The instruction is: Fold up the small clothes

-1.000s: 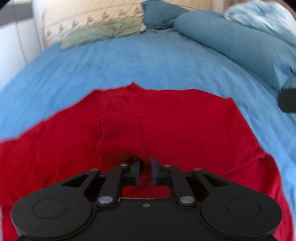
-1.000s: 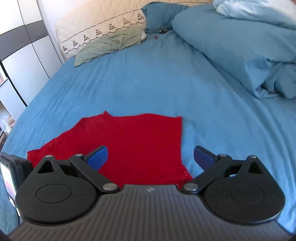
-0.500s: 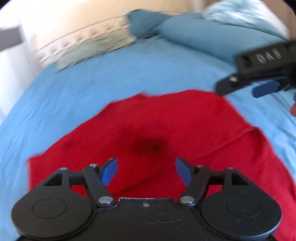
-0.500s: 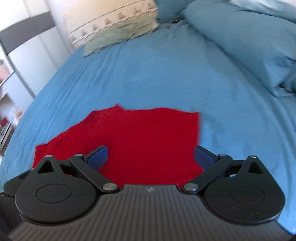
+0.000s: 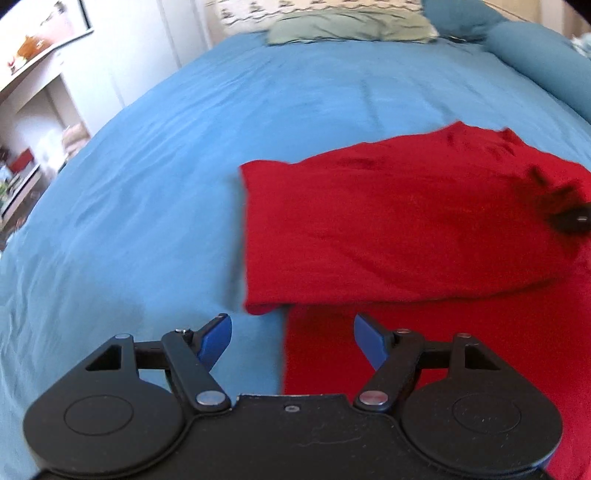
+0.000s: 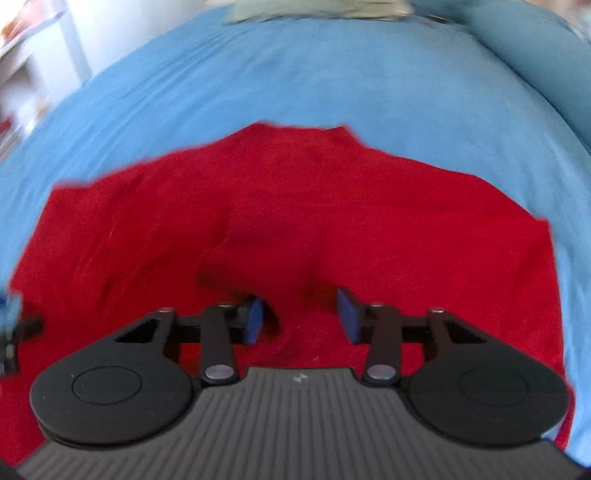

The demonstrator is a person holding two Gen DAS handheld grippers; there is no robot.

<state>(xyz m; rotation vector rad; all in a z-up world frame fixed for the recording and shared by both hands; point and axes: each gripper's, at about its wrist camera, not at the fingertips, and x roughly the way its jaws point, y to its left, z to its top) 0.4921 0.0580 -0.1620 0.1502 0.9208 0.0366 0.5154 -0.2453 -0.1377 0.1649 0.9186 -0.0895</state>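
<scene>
step: you are mid-fold on the red garment [image 5: 399,229], one layer lying doubled | left gripper [image 5: 291,338] and right gripper [image 6: 300,317] both gaping, holding nothing | next: you are needing a pinch on an edge

Two close wrist views, both over the red garment [image 5: 406,229].

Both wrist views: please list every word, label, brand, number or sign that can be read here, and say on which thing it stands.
No readable text in either view.
Right gripper: a small pale mark on its ribbed body, a symbol, not letters.
Red garment: plain, no print or label visible.
Blue bedsheet: plain.
Cream pillow: a dark stitched pattern, no words.
Shelf items at the left: too blurred to read.
</scene>
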